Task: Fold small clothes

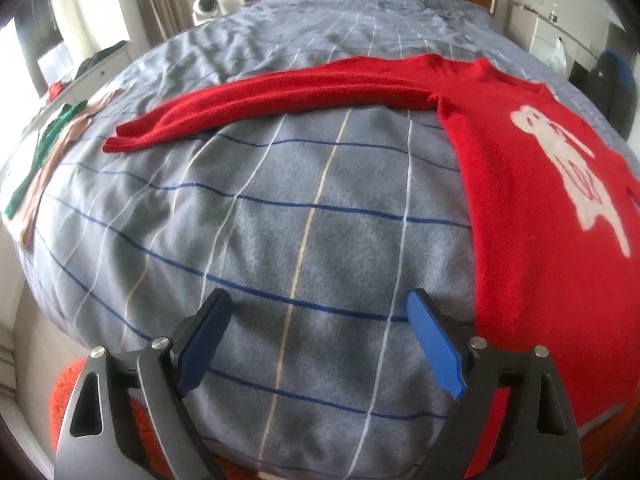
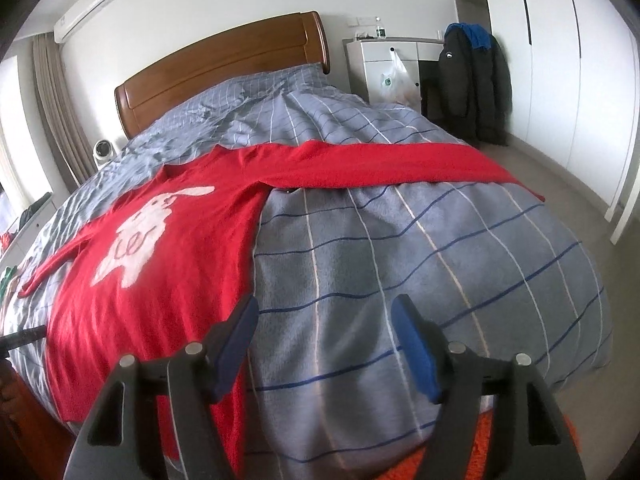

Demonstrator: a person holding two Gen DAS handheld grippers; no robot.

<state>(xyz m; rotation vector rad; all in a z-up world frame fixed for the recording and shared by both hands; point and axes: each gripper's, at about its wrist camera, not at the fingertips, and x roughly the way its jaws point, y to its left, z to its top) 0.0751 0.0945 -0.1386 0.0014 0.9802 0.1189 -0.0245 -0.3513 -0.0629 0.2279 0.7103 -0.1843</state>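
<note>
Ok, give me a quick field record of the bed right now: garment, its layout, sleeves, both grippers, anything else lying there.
garment: red sweater with a white animal design
layout: spread flat, front up, unfolded, on the checked duvet
sleeves: one sleeve stretched straight out; other sleeve likewise, to the opposite side
left gripper: open, empty, over bare duvet beside the sweater's side edge
right gripper: open, empty, at the sweater's other side edge
other: green and pink clothes near the bed's edge

Left tool (image 1: 320, 304) tilted downward, jaws wide apart, right tool (image 2: 324, 312) likewise, both empty
</note>
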